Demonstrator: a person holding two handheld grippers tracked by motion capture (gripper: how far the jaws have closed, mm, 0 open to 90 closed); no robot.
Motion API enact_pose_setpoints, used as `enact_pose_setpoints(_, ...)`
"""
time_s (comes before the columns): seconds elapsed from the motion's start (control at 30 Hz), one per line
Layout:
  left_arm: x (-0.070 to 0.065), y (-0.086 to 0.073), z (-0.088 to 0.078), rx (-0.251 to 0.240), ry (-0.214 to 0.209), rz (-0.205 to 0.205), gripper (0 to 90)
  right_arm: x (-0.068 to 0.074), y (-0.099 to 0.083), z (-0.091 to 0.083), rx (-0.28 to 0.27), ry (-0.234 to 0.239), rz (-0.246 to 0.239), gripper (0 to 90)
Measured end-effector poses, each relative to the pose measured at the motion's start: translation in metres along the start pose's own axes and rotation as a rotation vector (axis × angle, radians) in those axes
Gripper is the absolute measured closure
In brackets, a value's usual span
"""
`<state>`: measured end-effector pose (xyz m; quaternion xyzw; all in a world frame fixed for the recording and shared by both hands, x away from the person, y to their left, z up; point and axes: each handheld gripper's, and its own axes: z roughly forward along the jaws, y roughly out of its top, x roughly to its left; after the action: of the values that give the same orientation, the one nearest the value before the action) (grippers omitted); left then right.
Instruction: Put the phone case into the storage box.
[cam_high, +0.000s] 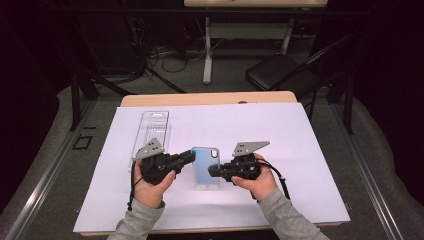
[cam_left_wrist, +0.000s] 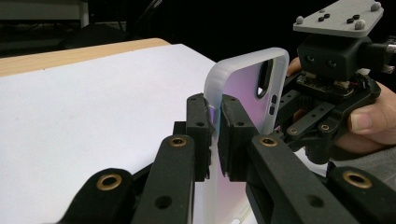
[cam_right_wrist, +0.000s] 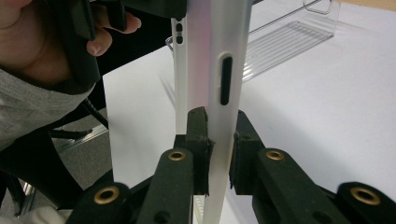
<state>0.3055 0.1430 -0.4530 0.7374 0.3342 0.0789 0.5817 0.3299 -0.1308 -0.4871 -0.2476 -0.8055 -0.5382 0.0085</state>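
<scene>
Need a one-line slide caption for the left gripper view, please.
Left gripper shut on phone case edge; right gripper grips the far side.

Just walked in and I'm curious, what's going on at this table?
A person holds a translucent phone case between two handheld grippers over a white sheet. The left gripper is clamped on one long edge, the right gripper on the opposite one. A clear plastic package lies open behind the left gripper.
</scene>
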Motion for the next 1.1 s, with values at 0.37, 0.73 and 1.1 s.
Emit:
enact_pose_setpoints(0.37,0.0006,0.0002,-0.0004,0.003,-0.004,-0.006,84.1,-0.0001,0.0001,-0.0001,0.002,0.004,0.002,81.3)
enact_pose_setpoints(0.73,0.0000,-0.0004,-0.0011,-0.004,-0.001,-0.015,84.4,0.0000,0.0002,0.0003,-0.001,0.011,0.008,81.1)
enact_pose_setpoints(1.1,0.0010,-0.0025,0.0007,-0.002,-0.007,-0.036,84.5,0.0012,0.0004,0.0016,-0.006,0.021,0.010,77.0)
